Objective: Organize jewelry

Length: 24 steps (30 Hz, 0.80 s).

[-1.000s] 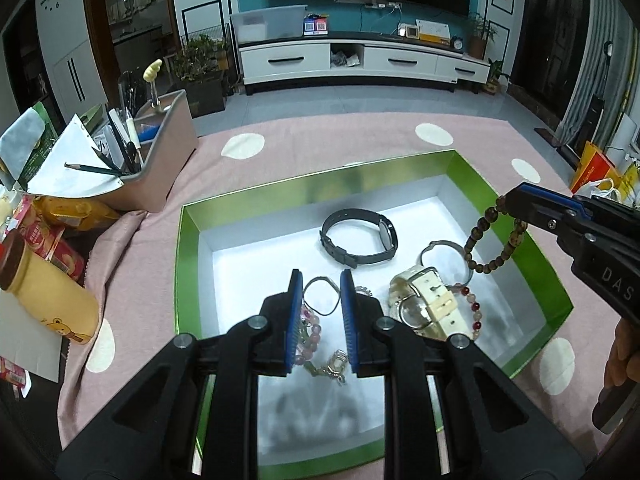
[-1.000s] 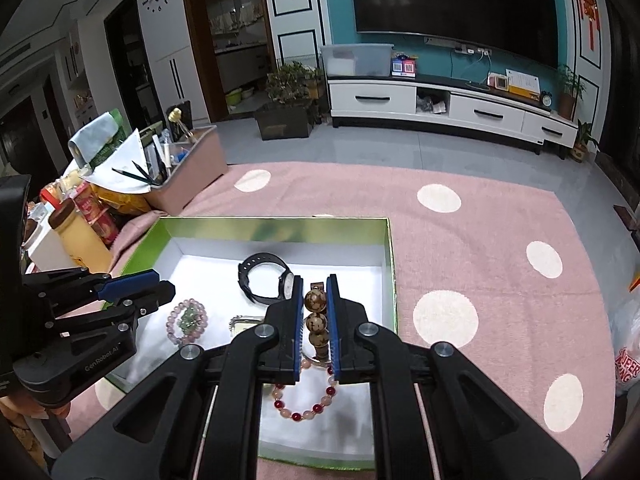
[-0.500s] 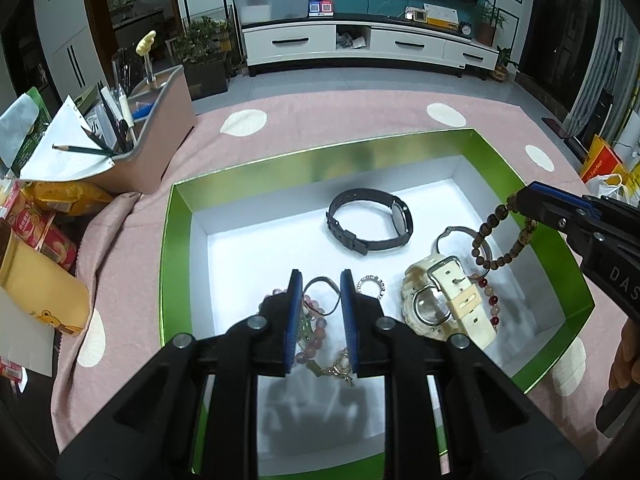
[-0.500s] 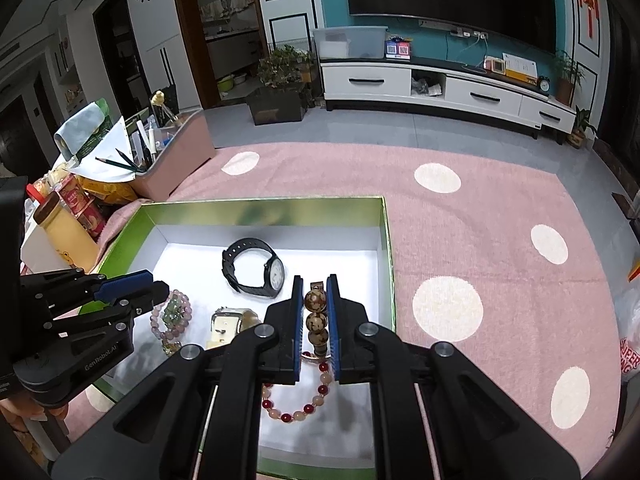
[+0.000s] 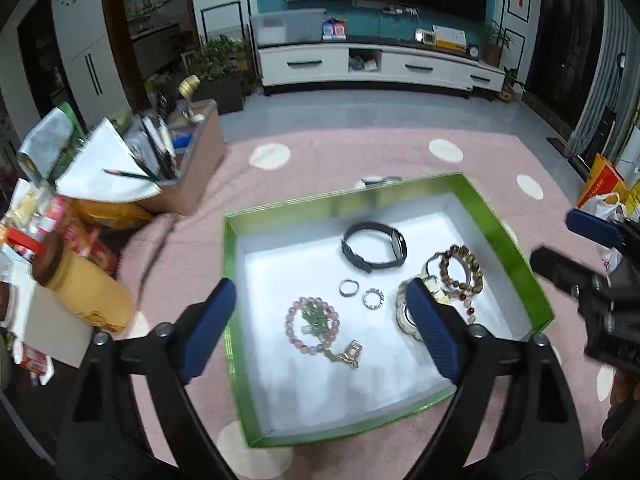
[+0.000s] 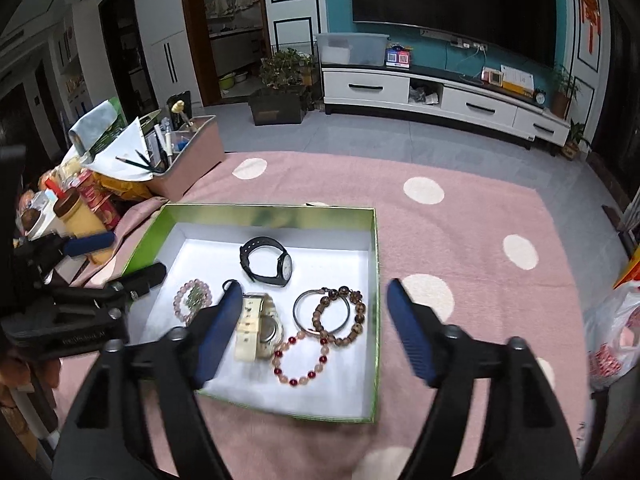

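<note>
From your left wrist camera, your left gripper [image 5: 320, 320] has just been opening and its jaws now stand wide apart with nothing pinched between them. Below it lies the green box [image 5: 230, 280] on the pink dotted cloth [image 5: 340, 152]. On the box's white floor the pink bead bracelet [image 5: 313, 329] rests just under the gripper, two small rings [image 5: 361, 293] lie beside it, the black watch [image 5: 374, 245] sits further back, and the brown bead bracelet [image 5: 461, 269] lies to the right.

From your right wrist camera, your right gripper [image 6: 314, 328] has likewise just been opening; its jaws are spread and empty. The brown bead bracelet [image 6: 340, 317] lies in the box overlapping a thin bangle [image 6: 304, 312], with the red bead bracelet [image 6: 300, 360] in front and the cream watch [image 6: 260, 326] alongside.
</note>
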Each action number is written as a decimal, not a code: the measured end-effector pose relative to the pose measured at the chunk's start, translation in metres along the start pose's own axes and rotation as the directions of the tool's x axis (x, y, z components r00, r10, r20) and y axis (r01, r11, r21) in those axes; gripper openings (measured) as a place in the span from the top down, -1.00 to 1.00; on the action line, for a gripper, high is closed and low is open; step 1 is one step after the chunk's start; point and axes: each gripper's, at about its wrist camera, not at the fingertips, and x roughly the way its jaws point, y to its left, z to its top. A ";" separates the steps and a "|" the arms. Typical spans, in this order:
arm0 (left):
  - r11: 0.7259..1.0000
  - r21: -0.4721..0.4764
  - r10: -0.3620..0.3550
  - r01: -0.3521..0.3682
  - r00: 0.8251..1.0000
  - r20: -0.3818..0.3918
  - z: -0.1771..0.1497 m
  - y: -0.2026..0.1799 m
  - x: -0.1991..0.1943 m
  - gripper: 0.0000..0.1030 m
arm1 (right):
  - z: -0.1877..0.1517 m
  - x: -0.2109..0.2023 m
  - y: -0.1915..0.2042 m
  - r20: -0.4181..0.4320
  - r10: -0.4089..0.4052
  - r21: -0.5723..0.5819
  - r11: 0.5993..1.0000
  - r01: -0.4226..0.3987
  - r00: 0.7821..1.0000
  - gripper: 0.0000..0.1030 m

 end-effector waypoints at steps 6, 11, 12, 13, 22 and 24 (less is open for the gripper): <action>0.999 -0.007 0.052 -0.052 0.998 0.022 0.015 0.006 -0.042 -0.96 | 0.014 -0.036 0.012 -0.023 -0.028 -0.036 0.999 0.027 0.999 -0.97; 0.996 -0.018 0.089 -0.088 0.996 0.023 0.030 0.009 -0.081 -0.96 | 0.029 -0.072 0.020 -0.013 -0.056 -0.071 0.996 0.055 0.998 -0.97; 0.996 -0.021 0.087 -0.087 0.996 0.026 0.032 0.009 -0.087 -0.96 | 0.033 -0.081 0.021 -0.007 -0.049 -0.071 0.996 0.048 0.999 -0.97; 0.997 -0.026 0.076 -0.076 0.997 0.033 0.035 0.009 -0.096 -0.96 | 0.035 -0.086 0.021 -0.005 -0.045 -0.073 0.996 0.045 0.999 -0.97; 0.996 -0.054 0.070 -0.068 0.997 0.041 0.043 0.006 -0.123 -0.96 | 0.044 -0.109 0.019 0.018 -0.054 -0.072 0.996 0.055 0.998 -0.97; 0.996 -0.053 0.076 -0.074 0.996 0.041 0.043 0.003 -0.123 -0.96 | 0.044 -0.107 0.019 0.017 -0.053 -0.069 0.996 0.054 0.998 -0.97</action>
